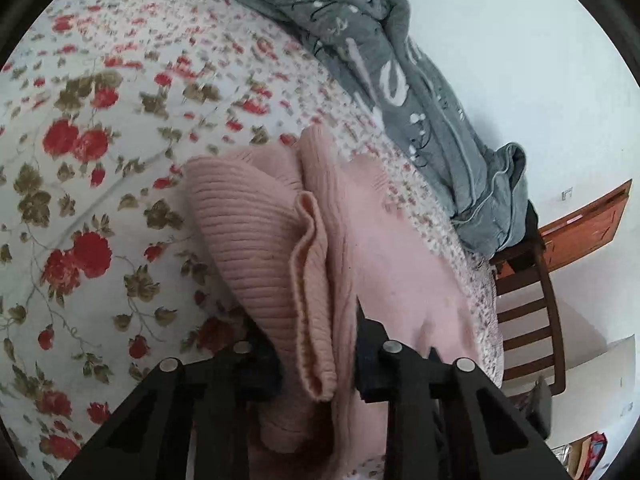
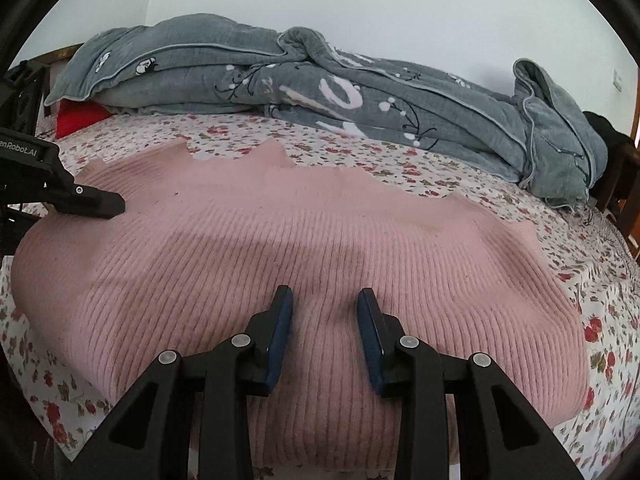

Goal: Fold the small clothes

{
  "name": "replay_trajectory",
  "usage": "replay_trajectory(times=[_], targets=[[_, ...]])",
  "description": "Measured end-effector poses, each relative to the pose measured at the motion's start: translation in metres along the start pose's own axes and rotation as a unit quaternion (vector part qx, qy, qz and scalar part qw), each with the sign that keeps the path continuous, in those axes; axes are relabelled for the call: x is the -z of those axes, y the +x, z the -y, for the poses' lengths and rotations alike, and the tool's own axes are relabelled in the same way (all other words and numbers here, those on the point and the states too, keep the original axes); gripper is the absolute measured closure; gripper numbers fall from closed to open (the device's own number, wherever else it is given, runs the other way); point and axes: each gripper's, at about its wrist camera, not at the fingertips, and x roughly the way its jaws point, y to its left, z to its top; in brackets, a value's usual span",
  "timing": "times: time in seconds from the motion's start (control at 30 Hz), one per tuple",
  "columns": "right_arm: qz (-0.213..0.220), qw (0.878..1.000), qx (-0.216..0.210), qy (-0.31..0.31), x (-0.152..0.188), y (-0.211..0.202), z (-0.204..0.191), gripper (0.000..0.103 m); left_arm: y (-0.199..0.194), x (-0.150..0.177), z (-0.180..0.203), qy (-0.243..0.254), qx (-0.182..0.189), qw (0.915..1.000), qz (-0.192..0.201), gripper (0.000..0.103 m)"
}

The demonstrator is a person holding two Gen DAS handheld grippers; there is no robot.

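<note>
A soft pink ribbed knitted sweater [image 2: 320,240] is spread out on a bed covered by a white sheet with red flowers [image 1: 92,184]. It is lying near the front edge of the bed, with its far side pointing at a rumpled grey quilt with white letters [image 2: 340,96] by the wall. A brown wooden chair [image 1: 528,312] can be seen past the bed's side.

The left gripper [image 1: 316,344] is closed on a bunched-up fold of the sweater's edge; the pink knit is squeezed between its two black fingers. In the right wrist view this gripper is seen at the sweater's left side. The right gripper [image 2: 325,300] is held low over the sweater's near middle. Its blue pads [image 2: 280,332] are standing apart, and no cloth is pinched between them, so nothing is held by it.

The step in hand looks like the first fold: one side has been caught and the other is not yet taken. Next, a bit of the sweater's edge should be pinched by the right gripper too. Then the held side can be lifted and laid over the middle, flat and even, so no lumps are left
</note>
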Motion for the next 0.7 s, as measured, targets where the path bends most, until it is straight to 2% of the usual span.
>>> replay_trajectory(times=[0.13, 0.2, 0.27, 0.37, 0.5, 0.57, 0.67, 0.7], targets=[[0.003, 0.999, -0.029, 0.02, -0.004, -0.011, 0.015, 0.071, -0.013, -0.004, 0.029, 0.021, -0.014, 0.9997, 0.007, 0.079], [0.038, 0.999, -0.001, 0.025, -0.002, -0.031, 0.021, 0.071, -0.017, -0.005, 0.043, 0.03, -0.021, 0.9993, 0.008, 0.079], [0.103, 0.994, 0.026, 0.017, 0.007, -0.065, 0.028, 0.07, -0.019, -0.006, 0.061, 0.039, -0.03, 0.9988, 0.009, 0.079], [0.135, 0.99, 0.047, 0.01, 0.023, -0.092, 0.045, 0.065, -0.017, -0.009, 0.083, 0.04, -0.042, 0.9983, 0.007, 0.079], [0.118, 0.991, 0.07, 0.004, 0.042, -0.1, 0.074, 0.064, -0.012, -0.007, 0.116, 0.042, -0.058, 0.9974, 0.005, 0.079], [0.108, 0.989, 0.098, 0.008, 0.055, -0.102, 0.091, 0.064, -0.008, -0.004, 0.135, 0.053, -0.071, 0.9961, 0.006, 0.08], [0.1, 0.98, 0.168, 0.026, 0.071, -0.108, 0.114, 0.064, 0.001, 0.004, 0.166, 0.071, -0.086, 0.9937, 0.004, 0.08], [0.099, 0.979, 0.174, 0.031, 0.075, -0.111, 0.12, 0.064, 0.006, 0.007, 0.176, 0.074, -0.088, 0.9933, 0.002, 0.08]])
